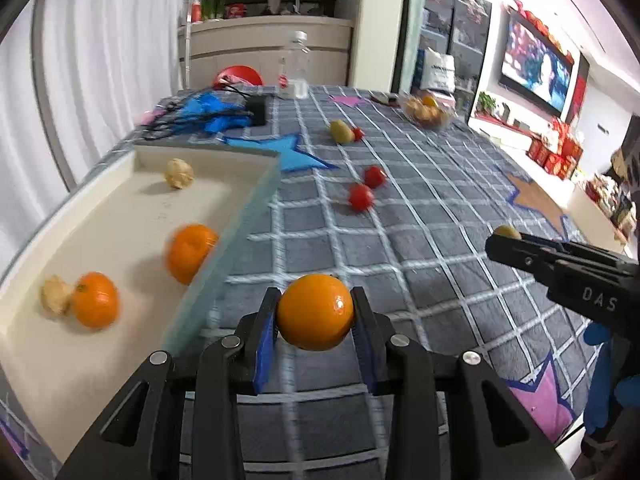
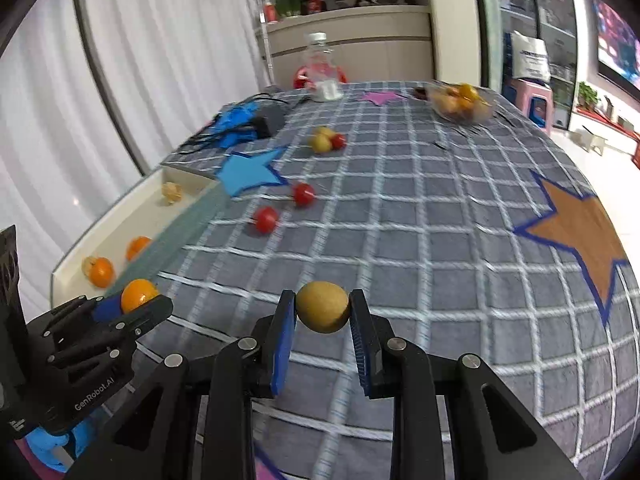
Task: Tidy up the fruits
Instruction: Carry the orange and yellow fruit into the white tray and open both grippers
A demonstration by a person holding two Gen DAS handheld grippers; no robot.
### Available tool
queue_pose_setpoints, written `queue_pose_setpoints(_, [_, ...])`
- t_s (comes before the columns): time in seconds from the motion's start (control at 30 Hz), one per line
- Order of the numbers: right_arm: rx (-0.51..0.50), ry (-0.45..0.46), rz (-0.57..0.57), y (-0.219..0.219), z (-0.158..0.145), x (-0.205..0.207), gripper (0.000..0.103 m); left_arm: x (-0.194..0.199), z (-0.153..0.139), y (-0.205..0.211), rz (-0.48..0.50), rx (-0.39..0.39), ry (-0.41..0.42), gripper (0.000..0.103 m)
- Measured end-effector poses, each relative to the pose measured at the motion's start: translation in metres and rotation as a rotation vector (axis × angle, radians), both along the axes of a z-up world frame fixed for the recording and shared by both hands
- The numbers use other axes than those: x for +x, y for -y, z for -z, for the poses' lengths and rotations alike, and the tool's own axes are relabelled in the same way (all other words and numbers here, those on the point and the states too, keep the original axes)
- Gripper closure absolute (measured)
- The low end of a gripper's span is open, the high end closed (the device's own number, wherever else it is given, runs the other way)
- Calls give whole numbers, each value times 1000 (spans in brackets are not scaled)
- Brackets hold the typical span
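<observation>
Left tongs [image 1: 315,312] clenched on an orange mandarin [image 1: 315,311], held between the blue pads [image 1: 264,350] above the grey checked cloth [image 1: 400,248] of the worktop, just to the right of the white tray [image 1: 120,216]. Right tongs [image 2: 322,313] clenched on a small yellow-brown fruit [image 2: 322,312], also raised over the cloth, seen in the left view at the right edge [image 1: 506,233]. In the tray: two more mandarins, one near the glassy right wall [image 1: 190,253] and one closer to the near end [image 1: 95,300], the last touching a pale husked fruit [image 1: 56,294]; a second pale husked fruit [image 1: 179,173] alone at the far end. Still outside on the cloth: two red cherry tomatoes [image 1: 361,196] near each other in the middle, and farther back a yellow-green fruit [image 1: 341,131] touching one more small red tomato [image 1: 358,133]. Behind those, a clear bowl [image 1: 427,111] with more fruit, a clear plastic bottle [image 1: 297,65], and blue gloves [image 1: 216,114] with black cables near the far left corner. Felt stars lying flat on the cloth: a blue one [image 1: 286,152] beside the far corner of the tray, a brown one [image 2: 580,232] at the right.
</observation>
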State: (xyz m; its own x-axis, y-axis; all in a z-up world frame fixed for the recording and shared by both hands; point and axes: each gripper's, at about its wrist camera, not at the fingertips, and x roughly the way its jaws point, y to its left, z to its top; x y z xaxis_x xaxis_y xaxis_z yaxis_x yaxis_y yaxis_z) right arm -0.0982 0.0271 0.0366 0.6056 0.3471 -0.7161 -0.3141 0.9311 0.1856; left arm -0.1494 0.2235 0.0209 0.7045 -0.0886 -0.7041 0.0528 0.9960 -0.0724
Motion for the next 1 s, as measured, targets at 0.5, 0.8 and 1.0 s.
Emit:
queue_pose_setpoints(0.5, [-9, -9, -253, -152, -17, 31, 74, 13, -19, -126, -302, 33, 24, 65])
queue_pose_setpoints(0.8, [-55, -50, -301, -205, -4, 49, 74, 13, -6, -141, -329, 19, -14, 56])
queue_pose_setpoints(1.0, [-40, -87, -288, -199, -5, 55, 34, 5, -11, -134, -354, 65, 39, 21])
